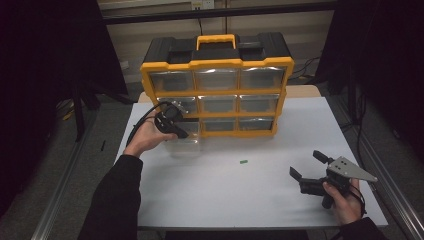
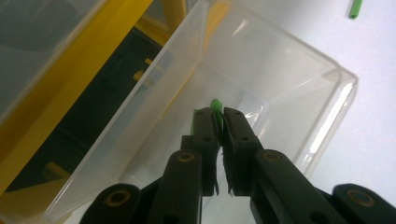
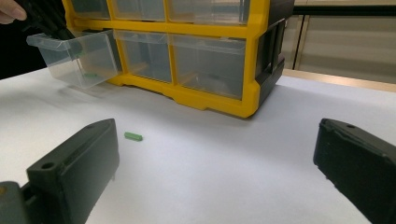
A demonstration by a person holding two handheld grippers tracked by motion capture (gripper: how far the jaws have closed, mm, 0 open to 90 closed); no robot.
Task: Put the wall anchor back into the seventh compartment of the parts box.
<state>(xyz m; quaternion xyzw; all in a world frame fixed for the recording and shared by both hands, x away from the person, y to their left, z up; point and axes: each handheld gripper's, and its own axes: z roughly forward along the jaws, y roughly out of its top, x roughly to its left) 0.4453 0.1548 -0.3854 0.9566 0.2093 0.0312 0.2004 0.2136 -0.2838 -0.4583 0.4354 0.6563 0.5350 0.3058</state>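
The fingers (image 2: pixel 205 135) of the left gripper (image 2: pixel 218 114) are squeezed almost together on a little green piece (image 2: pixel 215 105), which pokes out at their tips. They hang over the clear drawer (image 2: pixel 299 70), pulled out at the bottom left of the yellow box (image 1: pixel 217 64). This looks like the drop-off step, so next the fingers need to open and let the piece fall into the drawer. The right gripper (image 1: pixel 309 165) rests at about 4 o'clock on the white table (image 1: pixel 225 190), its fingers spread wide and holding nothing. Another green piece (image 1: pixel 243 161) lies on the table near the middle, at about 9 o'clock from that gripper, waiting to be picked up.
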